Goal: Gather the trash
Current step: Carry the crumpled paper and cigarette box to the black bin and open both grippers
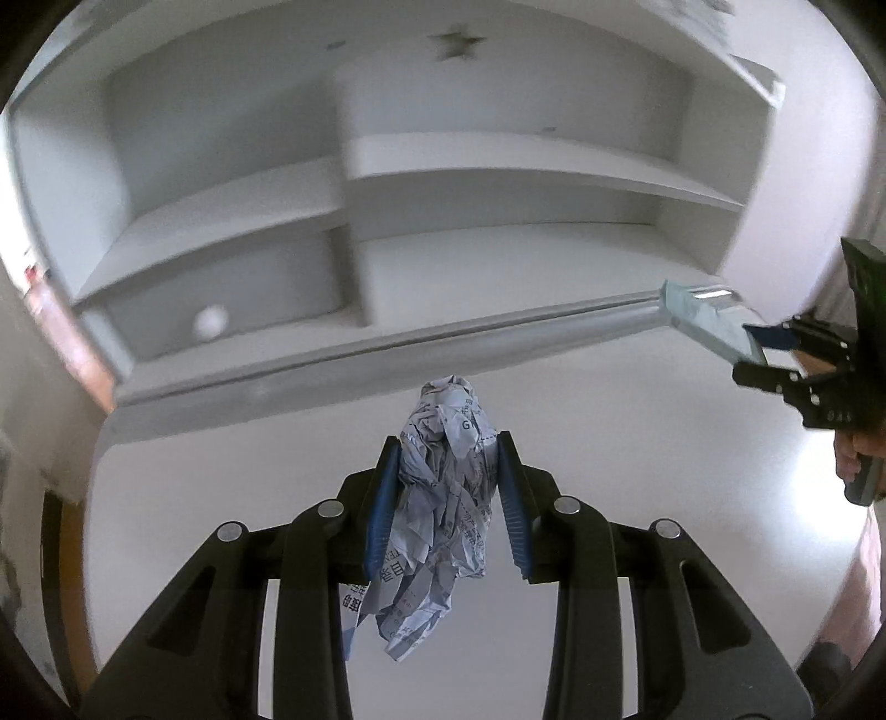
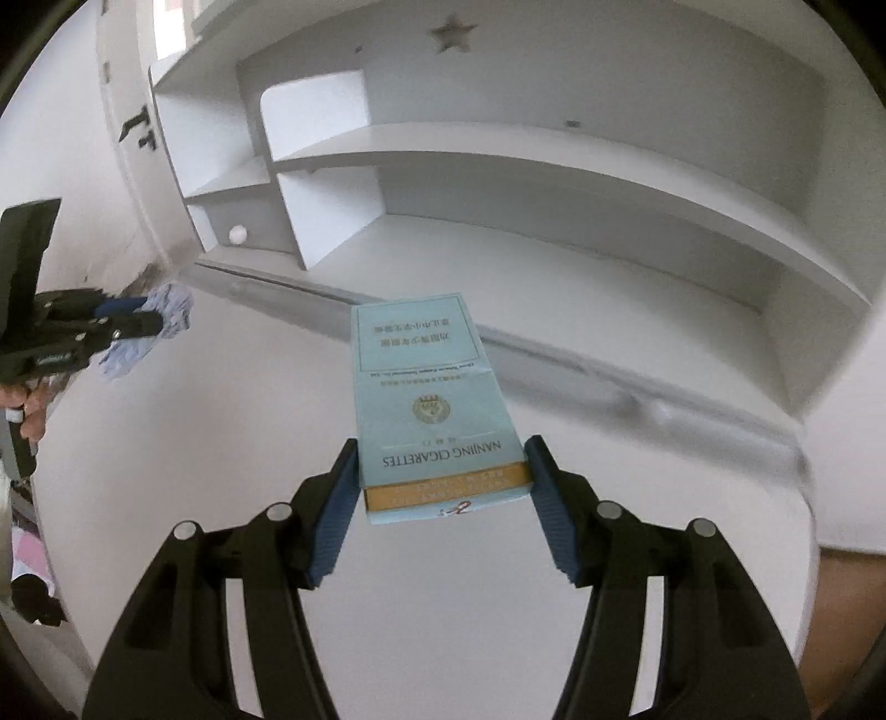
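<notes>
My left gripper (image 1: 447, 443) is shut on a crumpled ball of printed paper (image 1: 443, 509) and holds it above the white desk (image 1: 637, 443). It also shows in the right wrist view (image 2: 141, 321), with the paper (image 2: 166, 315) sticking out of it. My right gripper (image 2: 440, 451) is shut on a light blue cigarette pack (image 2: 429, 399), held flat above the desk. In the left wrist view the right gripper (image 1: 775, 349) is at the right edge with the pack (image 1: 703, 315) pointing left.
A white shelf unit (image 2: 498, 149) with open compartments stands at the back of the desk. A small white ball (image 1: 211, 321) lies in its lower left compartment, also visible in the right wrist view (image 2: 238, 235). A star mark (image 2: 453, 30) is on the back panel.
</notes>
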The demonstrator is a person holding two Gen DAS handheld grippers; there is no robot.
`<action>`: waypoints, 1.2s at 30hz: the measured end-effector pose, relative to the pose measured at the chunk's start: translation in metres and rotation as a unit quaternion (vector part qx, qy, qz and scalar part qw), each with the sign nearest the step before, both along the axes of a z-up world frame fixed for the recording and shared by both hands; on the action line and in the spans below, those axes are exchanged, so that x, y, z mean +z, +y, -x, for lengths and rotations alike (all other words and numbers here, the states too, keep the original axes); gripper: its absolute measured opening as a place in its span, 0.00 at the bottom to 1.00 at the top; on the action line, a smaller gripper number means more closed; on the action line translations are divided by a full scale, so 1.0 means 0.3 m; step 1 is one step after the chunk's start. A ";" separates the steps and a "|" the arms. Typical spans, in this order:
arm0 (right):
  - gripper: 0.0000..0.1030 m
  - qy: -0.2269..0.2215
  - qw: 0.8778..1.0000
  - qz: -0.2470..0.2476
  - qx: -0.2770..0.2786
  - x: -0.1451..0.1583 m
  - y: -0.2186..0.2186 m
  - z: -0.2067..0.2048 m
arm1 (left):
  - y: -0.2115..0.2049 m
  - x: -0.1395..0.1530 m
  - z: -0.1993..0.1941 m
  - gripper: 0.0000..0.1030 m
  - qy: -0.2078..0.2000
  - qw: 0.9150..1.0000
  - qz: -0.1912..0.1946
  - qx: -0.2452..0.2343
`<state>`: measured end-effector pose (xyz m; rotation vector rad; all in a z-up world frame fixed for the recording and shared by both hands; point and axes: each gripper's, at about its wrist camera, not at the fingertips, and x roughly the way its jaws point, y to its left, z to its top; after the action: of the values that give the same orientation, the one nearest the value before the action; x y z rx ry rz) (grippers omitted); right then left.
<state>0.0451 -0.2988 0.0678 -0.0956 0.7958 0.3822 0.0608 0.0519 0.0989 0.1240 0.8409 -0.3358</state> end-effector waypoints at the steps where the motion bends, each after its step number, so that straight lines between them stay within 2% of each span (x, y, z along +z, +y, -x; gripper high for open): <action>1: 0.57 -0.001 1.000 0.000 -0.008 0.000 -0.034 0.033 | -0.043 0.010 0.009 0.33 -0.003 1.000 0.000 -0.012; 4: 0.57 -0.002 0.999 -0.001 -0.048 -0.004 -0.171 0.157 | -0.218 0.031 0.042 0.33 -0.010 0.998 -0.001 -0.063; 7: 0.57 -0.007 0.994 -0.004 -0.106 -0.006 -0.346 0.307 | -0.439 0.042 0.095 0.33 -0.015 0.992 -0.003 -0.128; 11: 0.57 -0.015 0.982 -0.026 -0.187 0.004 -0.602 0.519 | -0.772 0.051 0.203 0.33 -0.019 0.973 -0.003 -0.230; 13: 0.57 -0.019 0.971 -0.043 -0.235 0.013 -0.745 0.665 | -0.946 0.058 0.286 0.33 -0.022 0.957 0.000 -0.288; 15: 0.57 -0.018 0.957 -0.065 -0.282 0.012 -0.886 0.830 | -1.116 0.066 0.387 0.33 -0.019 0.936 0.007 -0.351; 19: 0.57 0.000 0.927 -0.103 -0.360 -0.050 -1.104 1.128 | -1.441 0.057 0.651 0.33 -0.006 0.880 0.018 -0.475; 22: 0.57 0.027 0.906 -0.137 -0.400 -0.154 -1.210 1.297 | -1.617 -0.022 0.836 0.33 0.022 0.840 0.013 -0.541; 24: 0.57 0.052 0.886 -0.179 -0.423 -0.267 -1.269 1.382 | -1.699 -0.131 0.921 0.33 0.052 0.825 0.003 -0.562; 26: 0.57 0.076 0.868 -0.223 -0.437 -0.393 -1.307 1.431 | -1.745 -0.273 0.991 0.33 0.068 0.823 -0.013 -0.563; 27: 0.57 0.096 0.851 -0.262 -0.445 -0.498 -1.328 1.447 | -1.769 -0.359 1.022 0.33 0.083 0.820 -0.023 -0.566; 28: 0.57 0.116 0.834 -0.297 -0.451 -0.601 -1.340 1.452 | -1.795 -0.465 1.045 0.33 0.106 0.820 -0.032 -0.562; 29: 0.57 0.130 0.822 -0.320 -0.452 -0.673 -1.341 1.441 | -1.819 -0.576 1.058 0.33 0.139 0.821 -0.041 -0.553; 30: 0.57 0.156 0.805 -0.346 -0.456 -0.789 -1.342 1.429 | -1.846 -0.688 1.062 0.33 0.174 0.823 -0.052 -0.539; 32: 0.57 0.199 0.781 -0.375 -0.459 -0.968 -1.329 1.388 | -1.876 -0.923 1.032 0.33 0.240 0.832 -0.087 -0.492; 33: 0.57 0.221 0.764 -0.395 -0.460 -1.070 -1.316 1.369 | -1.878 -1.032 1.000 0.33 0.271 0.837 -0.105 -0.463; 34: 0.57 0.238 0.751 -0.408 -0.461 -1.143 -1.305 1.357 | -1.882 -1.107 0.973 0.32 0.292 0.839 -0.118 -0.443; 36: 0.57 0.263 0.730 -0.427 -0.464 -1.263 -1.280 1.326 | -1.872 -1.220 0.925 0.33 0.300 0.845 -0.154 -0.415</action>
<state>-0.3526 -0.6827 -0.3110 1.3077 1.0417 -0.2424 -0.2168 -0.5097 -0.2672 0.7266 1.4444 -1.0967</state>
